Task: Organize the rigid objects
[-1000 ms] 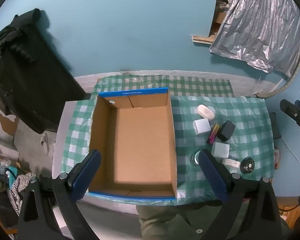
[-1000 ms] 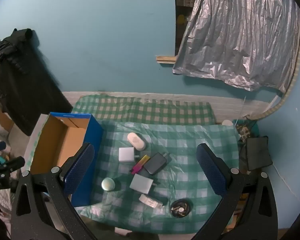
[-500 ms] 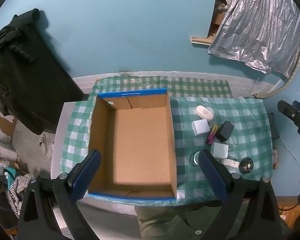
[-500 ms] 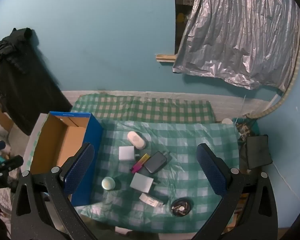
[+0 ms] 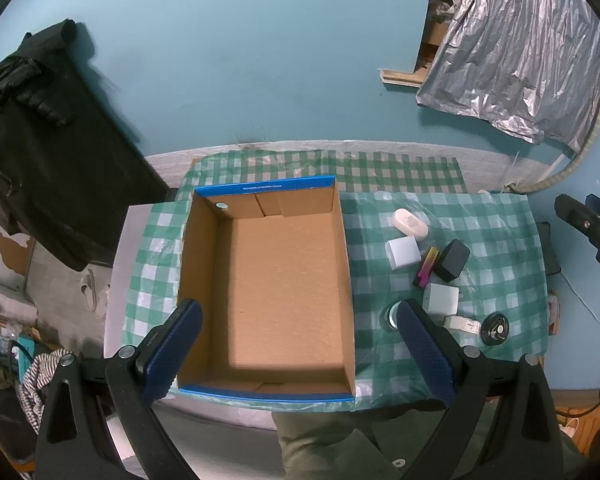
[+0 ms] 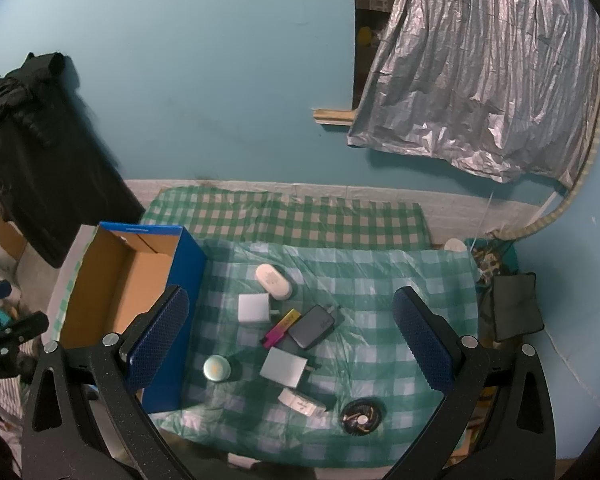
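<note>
An empty blue cardboard box (image 5: 284, 292) (image 6: 116, 292) stands on the left of a green checked cloth. To its right lie small items: a white oval case (image 6: 273, 276), a white cube charger (image 6: 253, 308), a pink-yellow stick (image 6: 281, 327), a black power bank (image 6: 312, 327), a grey flat adapter (image 6: 284, 367), a round tin (image 6: 216, 368), a white clip (image 6: 300, 402) and a black disc (image 6: 359, 416). My left gripper (image 5: 296, 354) is open and empty high above the box. My right gripper (image 6: 290, 342) is open and empty high above the items.
A black bag (image 5: 40, 152) hangs at the left against the blue wall. A silver foil sheet (image 6: 480, 80) hangs at the back right. A black pouch (image 6: 516, 306) lies just off the cloth's right edge. The person's trousers (image 5: 340, 440) show below the table's front edge.
Both grippers have drifted slightly, and the scene sits a little lower and smaller in view. Nothing on the table has moved.
</note>
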The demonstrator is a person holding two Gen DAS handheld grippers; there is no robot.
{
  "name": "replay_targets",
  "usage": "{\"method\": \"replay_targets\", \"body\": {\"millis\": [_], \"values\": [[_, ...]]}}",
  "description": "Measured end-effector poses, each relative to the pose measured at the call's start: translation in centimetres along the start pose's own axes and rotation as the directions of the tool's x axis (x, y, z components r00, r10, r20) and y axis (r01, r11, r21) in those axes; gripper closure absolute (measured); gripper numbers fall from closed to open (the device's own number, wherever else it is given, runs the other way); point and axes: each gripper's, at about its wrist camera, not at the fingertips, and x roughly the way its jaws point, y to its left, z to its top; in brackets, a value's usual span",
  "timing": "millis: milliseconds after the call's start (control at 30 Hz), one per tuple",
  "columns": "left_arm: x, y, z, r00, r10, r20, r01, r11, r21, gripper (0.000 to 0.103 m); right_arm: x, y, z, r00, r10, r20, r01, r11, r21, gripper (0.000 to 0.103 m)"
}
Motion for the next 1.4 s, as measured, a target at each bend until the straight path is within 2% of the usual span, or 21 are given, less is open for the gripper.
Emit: {"method": "replay_targets", "body": {"millis": [1400], "values": [[0.34, -0.2, -0.04, 1.0, 0.003, -0.015, -0.003, 1.0, 0.01, 0.004, 0.62, 0.1, -0.24, 1.0, -0.003, -0.015, 0.003, 1.0, 0.0, 0.001]]}}
